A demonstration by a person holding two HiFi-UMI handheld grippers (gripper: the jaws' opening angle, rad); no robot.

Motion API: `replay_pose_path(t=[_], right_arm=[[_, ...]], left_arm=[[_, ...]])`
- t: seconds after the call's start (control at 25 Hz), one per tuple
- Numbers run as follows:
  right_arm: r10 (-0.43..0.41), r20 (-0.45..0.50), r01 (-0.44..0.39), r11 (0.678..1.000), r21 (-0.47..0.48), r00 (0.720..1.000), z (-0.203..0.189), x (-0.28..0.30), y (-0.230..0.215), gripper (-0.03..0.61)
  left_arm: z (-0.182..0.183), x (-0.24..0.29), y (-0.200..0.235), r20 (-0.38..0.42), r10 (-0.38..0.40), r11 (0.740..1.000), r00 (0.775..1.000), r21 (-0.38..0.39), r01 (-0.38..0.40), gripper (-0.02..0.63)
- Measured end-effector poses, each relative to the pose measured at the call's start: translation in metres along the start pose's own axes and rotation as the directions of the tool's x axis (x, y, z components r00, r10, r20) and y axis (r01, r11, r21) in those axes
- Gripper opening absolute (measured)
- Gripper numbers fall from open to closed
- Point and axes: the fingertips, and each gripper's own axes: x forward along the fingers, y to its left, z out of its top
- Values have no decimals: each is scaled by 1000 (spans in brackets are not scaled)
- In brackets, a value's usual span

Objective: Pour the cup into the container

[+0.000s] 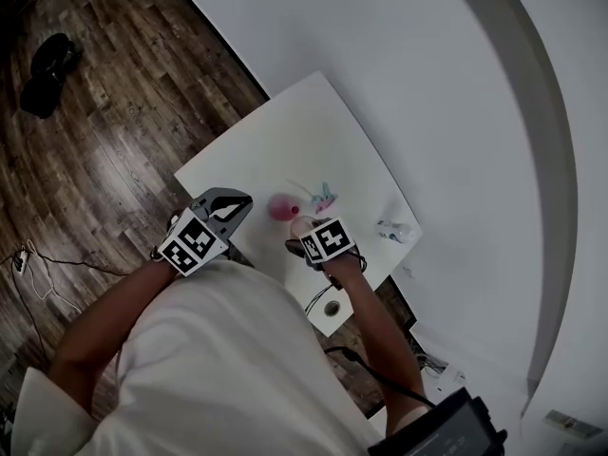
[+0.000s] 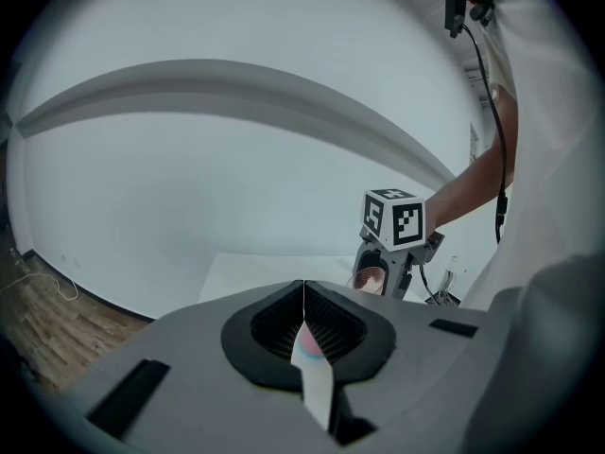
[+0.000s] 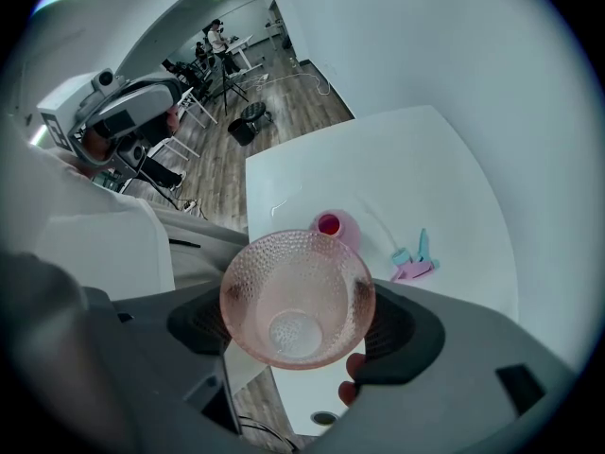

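Pink dimpled cup (image 3: 284,287) nearest us, clamped between jaws of our right gripper (image 3: 298,318), above near edge of white table (image 3: 425,168). Pink container (image 3: 336,227) stands on table just beyond. Our left gripper (image 2: 303,312) jaws together. Wood floor (image 1: 114,112), white wall (image 1: 427,65) around.

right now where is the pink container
Right gripper view: pink container on the white table, just beyond the held cup, teal object to its right.

**A:** ok so where's everything sitting?

**B:** container (image 1: 282,207) is on the table (image 1: 313,131), with a clip-like thing (image 1: 323,196) just right of it. The cup (image 3: 297,299) is between the right gripper's (image 1: 302,245) jaws, above the near edge. The left gripper (image 1: 237,202) is left of that.
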Motion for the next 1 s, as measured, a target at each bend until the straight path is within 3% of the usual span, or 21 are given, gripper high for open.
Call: replay_pose_path(t=[1.0], right_arm=[[75,-139,-72,997,25,987,4,5,-3,385]], left_arm=[[-13,-1,5,-17,-2,1000,1000,-29,1,11]])
